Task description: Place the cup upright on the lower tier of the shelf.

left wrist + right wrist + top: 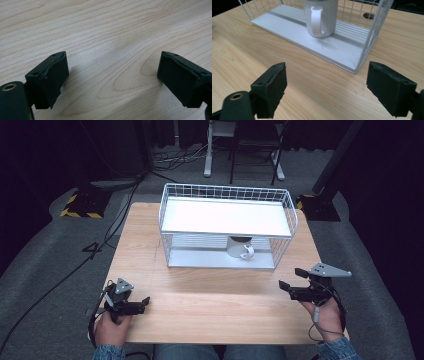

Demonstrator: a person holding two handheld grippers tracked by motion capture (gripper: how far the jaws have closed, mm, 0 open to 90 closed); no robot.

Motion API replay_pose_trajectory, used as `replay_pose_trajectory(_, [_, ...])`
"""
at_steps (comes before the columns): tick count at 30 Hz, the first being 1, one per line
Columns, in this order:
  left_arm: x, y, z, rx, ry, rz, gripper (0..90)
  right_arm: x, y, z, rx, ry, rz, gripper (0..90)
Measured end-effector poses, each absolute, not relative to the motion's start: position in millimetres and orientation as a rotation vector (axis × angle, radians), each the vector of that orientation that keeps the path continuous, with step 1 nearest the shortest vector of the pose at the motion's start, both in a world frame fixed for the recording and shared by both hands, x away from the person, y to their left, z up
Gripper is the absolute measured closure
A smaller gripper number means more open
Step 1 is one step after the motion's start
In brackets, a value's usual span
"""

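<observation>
Table (pixel 210 315): pale wood with visible grain, rectangular; its near corners carry the two grippers.
Wire rack (pixel 227 226): white, two-tiered, standing toward the table's far edge, roughly midway between the side edges. Thin wire grid walls, a flat solid top shelf, and a ribbed bottom shelf with a smooth front strip.
Rack contents: one white mug (pixel 320 17) stands upright on the bottom shelf, right of the shelf's middle in the high view, handle facing the near edge. The top shelf is bare.
Mug detail: smooth and cylindrical; in the right gripper view its rim is cut off by the top of the picture. In the high view the top shelf hides its upper part.
Left gripper (pixel 113 80): held near the table's near-left corner, low over bare wood. Its two black, blocky jaws stand wide apart with nothing between them.
Right gripper (pixel 325 87): held near the near-right corner, aimed at the rack. Jaws wide apart, gripping nothing.
Hands: the left hand (pixel 111 326) and right hand (pixel 327 317) each hold a gripper from the near edge; denim sleeves are cut off at the bottom.
Surroundings: dark, hard to make out; grey floor, cables and furniture legs beyond the table.
</observation>
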State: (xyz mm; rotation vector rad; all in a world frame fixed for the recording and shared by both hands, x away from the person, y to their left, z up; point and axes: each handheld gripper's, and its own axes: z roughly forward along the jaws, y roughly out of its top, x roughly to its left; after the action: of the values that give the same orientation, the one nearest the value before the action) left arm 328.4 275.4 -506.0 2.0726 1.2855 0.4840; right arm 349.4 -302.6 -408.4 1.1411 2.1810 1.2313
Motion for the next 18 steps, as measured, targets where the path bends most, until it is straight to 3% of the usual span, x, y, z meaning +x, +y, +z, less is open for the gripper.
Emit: replay_pose_trajectory(18, [328, 275, -506, 2.073, 1.285, 0.484, 10.5, 338, -345, -448, 1.325, 2.263, 1.048, 17.6])
